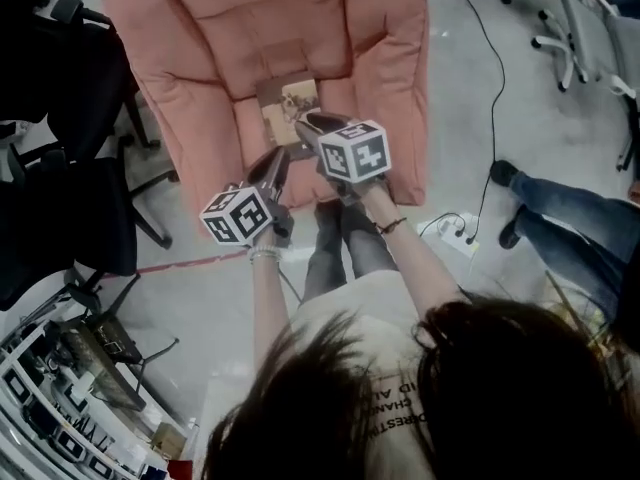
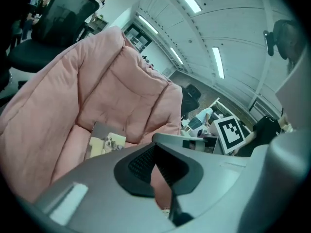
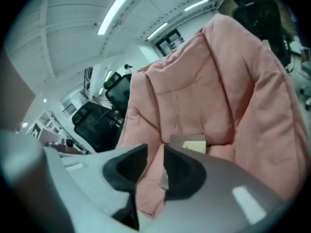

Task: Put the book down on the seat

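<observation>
The book [image 1: 290,103] lies flat on the seat of the pink cushioned chair [image 1: 200,28], close to where the backrest begins. It shows a pale picture on its cover in the left gripper view [image 2: 104,144] and in the right gripper view [image 3: 189,143]. My right gripper [image 1: 315,123] hovers just in front of the book, jaws open by a moderate gap [image 3: 155,161], with only pink cushion seen between the pads. My left gripper [image 1: 280,158] hangs over the seat's front edge. Its jaws [image 2: 156,159] stand a little apart, and nothing is between them.
Black office chairs [image 1: 60,168] crowd the left side of the pink chair. On the floor to the right lie a white power strip [image 1: 455,233] and a black cable. Another person's legs [image 1: 560,208] stand at the right. A chair base [image 1: 590,38] is at the top right.
</observation>
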`<state>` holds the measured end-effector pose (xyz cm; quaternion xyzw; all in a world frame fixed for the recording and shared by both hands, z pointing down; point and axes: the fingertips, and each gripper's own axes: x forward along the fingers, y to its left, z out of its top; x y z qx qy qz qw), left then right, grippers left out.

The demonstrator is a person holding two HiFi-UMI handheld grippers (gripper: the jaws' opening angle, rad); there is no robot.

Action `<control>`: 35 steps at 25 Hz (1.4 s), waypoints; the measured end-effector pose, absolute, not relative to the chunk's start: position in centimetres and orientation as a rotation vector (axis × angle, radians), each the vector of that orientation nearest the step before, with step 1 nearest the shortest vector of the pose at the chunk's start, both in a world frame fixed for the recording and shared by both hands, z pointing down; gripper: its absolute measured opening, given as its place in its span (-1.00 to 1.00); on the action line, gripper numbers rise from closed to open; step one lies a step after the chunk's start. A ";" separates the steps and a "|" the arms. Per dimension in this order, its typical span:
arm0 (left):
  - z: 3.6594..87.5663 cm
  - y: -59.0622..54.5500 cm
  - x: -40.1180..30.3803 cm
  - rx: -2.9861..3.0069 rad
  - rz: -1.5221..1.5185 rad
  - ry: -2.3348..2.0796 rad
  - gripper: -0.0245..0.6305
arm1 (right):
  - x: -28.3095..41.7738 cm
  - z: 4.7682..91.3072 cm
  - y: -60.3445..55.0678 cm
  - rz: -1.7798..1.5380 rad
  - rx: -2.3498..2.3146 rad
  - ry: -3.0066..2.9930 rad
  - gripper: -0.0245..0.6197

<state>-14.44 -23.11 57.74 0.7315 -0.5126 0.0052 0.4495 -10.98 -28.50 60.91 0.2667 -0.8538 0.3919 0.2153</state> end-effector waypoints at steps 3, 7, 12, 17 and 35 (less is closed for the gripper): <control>54.3 -22.5 -13.9 1.857 0.007 -1.269 -0.94 | -10.5 57.4 -27.5 1.071 0.736 -2.406 -0.62; 50.4 -21.7 -12.9 1.932 0.003 -1.279 -0.94 | -10.0 53.3 -26.4 1.018 0.714 -2.472 -0.68; 45.8 -21.6 -12.6 2.035 -0.018 -1.305 -0.94 | -9.6 48.2 -25.7 0.946 0.702 -2.557 -0.76; 42.7 -22.1 -12.0 2.128 -0.010 -1.283 -0.94 | -9.2 44.6 -25.8 0.922 0.712 -2.625 -0.81; 36.2 -21.9 -10.8 2.331 -0.042 -1.263 -0.94 | -8.4 37.3 -25.0 0.784 0.658 -2.776 -0.91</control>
